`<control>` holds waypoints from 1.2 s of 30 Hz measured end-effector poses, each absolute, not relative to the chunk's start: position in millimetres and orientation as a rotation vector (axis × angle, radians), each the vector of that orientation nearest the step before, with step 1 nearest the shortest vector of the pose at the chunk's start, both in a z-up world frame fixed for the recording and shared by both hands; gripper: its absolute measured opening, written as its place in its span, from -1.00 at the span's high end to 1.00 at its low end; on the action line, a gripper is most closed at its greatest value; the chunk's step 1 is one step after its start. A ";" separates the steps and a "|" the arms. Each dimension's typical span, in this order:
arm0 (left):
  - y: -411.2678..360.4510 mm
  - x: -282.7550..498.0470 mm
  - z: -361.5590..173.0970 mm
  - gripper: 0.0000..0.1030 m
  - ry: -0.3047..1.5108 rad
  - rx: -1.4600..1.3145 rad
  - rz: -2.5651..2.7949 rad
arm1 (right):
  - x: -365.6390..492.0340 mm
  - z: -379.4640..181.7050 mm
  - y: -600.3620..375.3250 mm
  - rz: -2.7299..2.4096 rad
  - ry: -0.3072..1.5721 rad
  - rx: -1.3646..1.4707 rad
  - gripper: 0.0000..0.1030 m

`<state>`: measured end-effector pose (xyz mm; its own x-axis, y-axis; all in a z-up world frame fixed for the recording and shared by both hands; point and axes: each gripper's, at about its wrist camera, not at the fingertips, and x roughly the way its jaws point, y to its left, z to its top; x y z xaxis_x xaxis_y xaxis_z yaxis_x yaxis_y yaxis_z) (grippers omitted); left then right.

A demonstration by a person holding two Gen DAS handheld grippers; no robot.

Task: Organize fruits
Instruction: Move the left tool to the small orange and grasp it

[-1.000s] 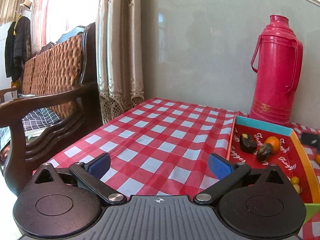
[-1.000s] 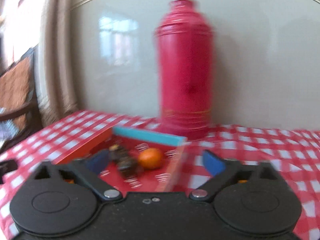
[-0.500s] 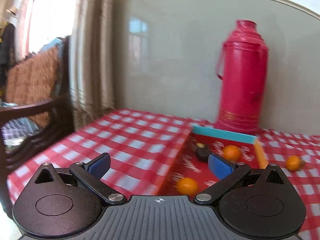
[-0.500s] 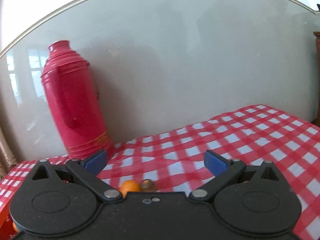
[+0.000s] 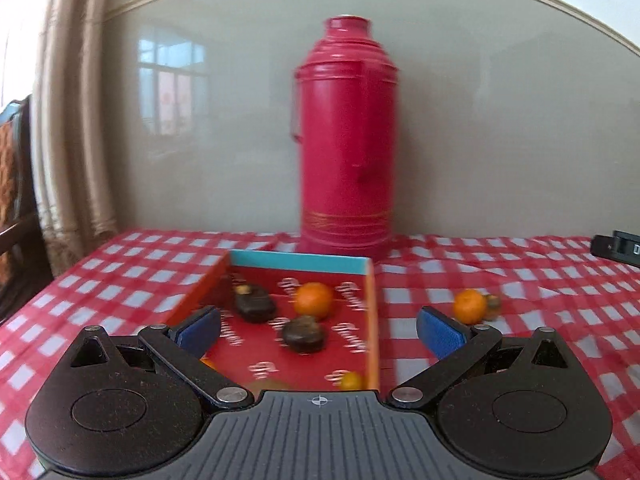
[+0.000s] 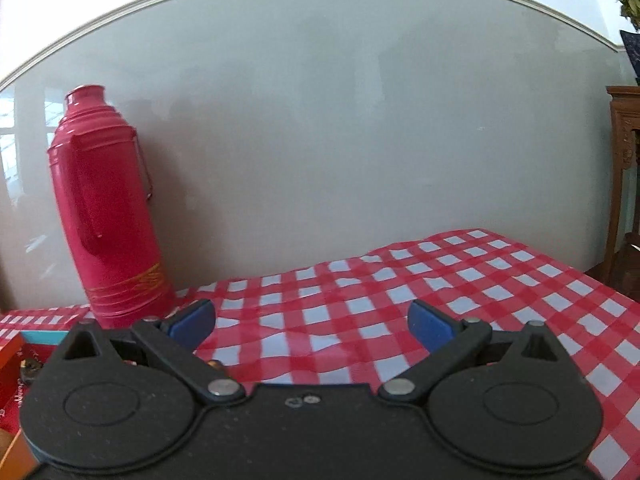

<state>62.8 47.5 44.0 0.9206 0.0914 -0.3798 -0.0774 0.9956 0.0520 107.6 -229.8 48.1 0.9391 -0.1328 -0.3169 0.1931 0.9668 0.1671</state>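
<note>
Through my left wrist camera I see a beige curtain (image 5: 68, 120) hanging at the far left edge, then a table covered in a red and white checked cloth (image 5: 500, 276) against a pale grey wall. My left gripper (image 5: 320, 330) fills the bottom of the view with its blue-padded fingers spread wide apart and nothing between them. Just past them sits a shallow red tray (image 5: 374, 320) with an orange side wall and a teal far wall. Inside it, from left to right, lie a dark fruit (image 5: 254, 304), a second dark fruit (image 5: 304, 334) nearer to me, and an orange (image 5: 314, 300) toward the back; a small orange fruit (image 5: 351, 381) rests at the near right corner. Behind the tray a tall pink thermos (image 5: 346, 140) stands upright by the wall. To the right of the tray, out on the cloth, lies a loose orange (image 5: 470, 306) with a small brownish thing touching its right side; it is too blurred for me to name. Through my right wrist camera, the thermos (image 6: 106, 208) stands at the left, with a corner of the tray (image 6: 12, 350) below it. My right gripper (image 6: 311, 326) is also spread wide and holds nothing, above bare checked cloth (image 6: 460, 276). Carved wooden furniture (image 6: 624, 184) stands at the far right.
</note>
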 end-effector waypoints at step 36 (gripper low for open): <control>-85.1 180.9 -12.7 -0.46 0.528 0.032 -0.075 | 125.7 12.9 -297.5 -0.303 0.359 0.180 -0.89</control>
